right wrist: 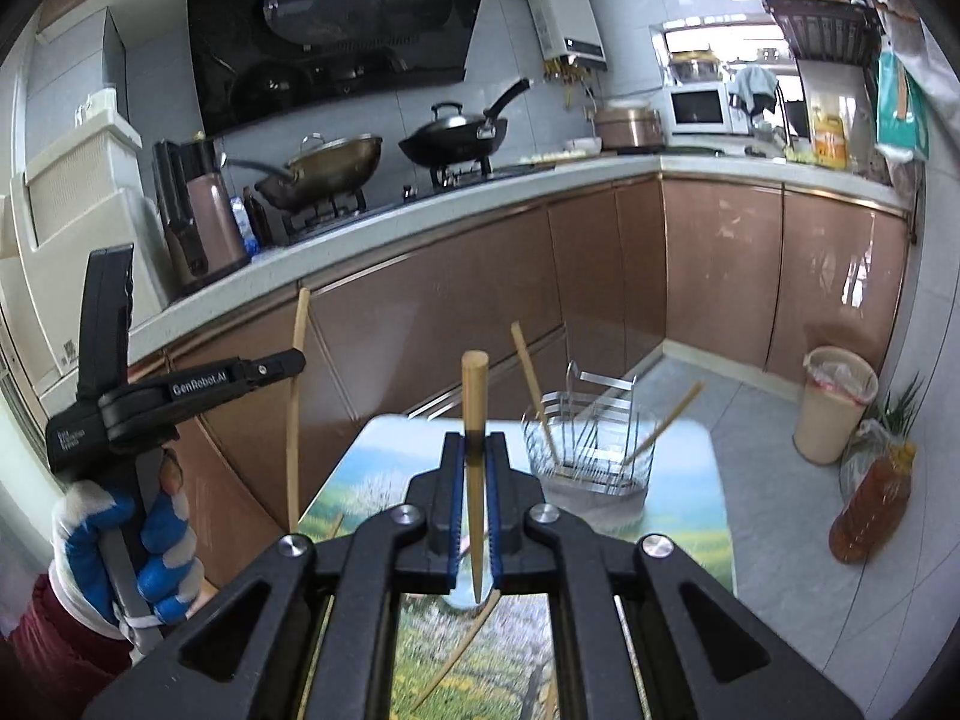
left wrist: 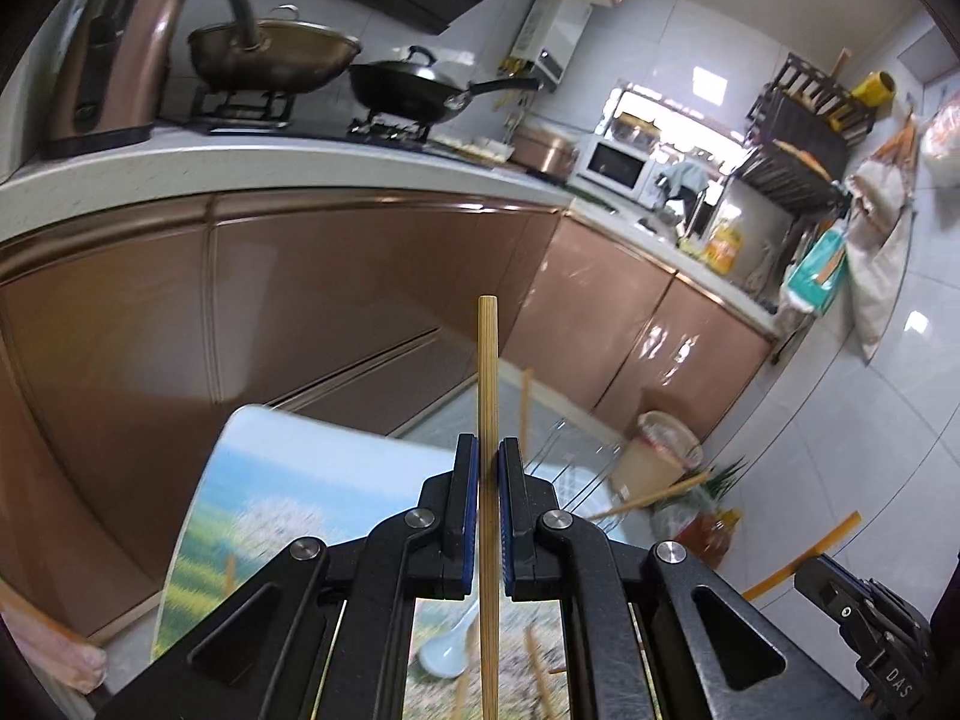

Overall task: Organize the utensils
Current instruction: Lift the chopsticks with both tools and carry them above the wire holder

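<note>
Left wrist view: kitchen, brown cabinets (left wrist: 336, 300) behind; landscape-print desk (left wrist: 288, 480) below. Left gripper (left wrist: 489, 516) pinching an upright chopstick (left wrist: 487, 396). White spoon (left wrist: 447, 654) lies on the desk, near.

Right wrist view: same desk (right wrist: 678, 510). Right gripper (right wrist: 474, 516) pinching another chopstick (right wrist: 473, 414), upright. Wire holder (right wrist: 591, 450) at far right of desk holds two chopsticks; one loose chopstick (right wrist: 462, 654) on the desk.

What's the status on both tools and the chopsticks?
Left tool shut on a chopstick, held upright. Right tool shut on another chopstick. Wire holder ahead on the table, two sticks already in. Loose sticks remain below; path looks open.
</note>
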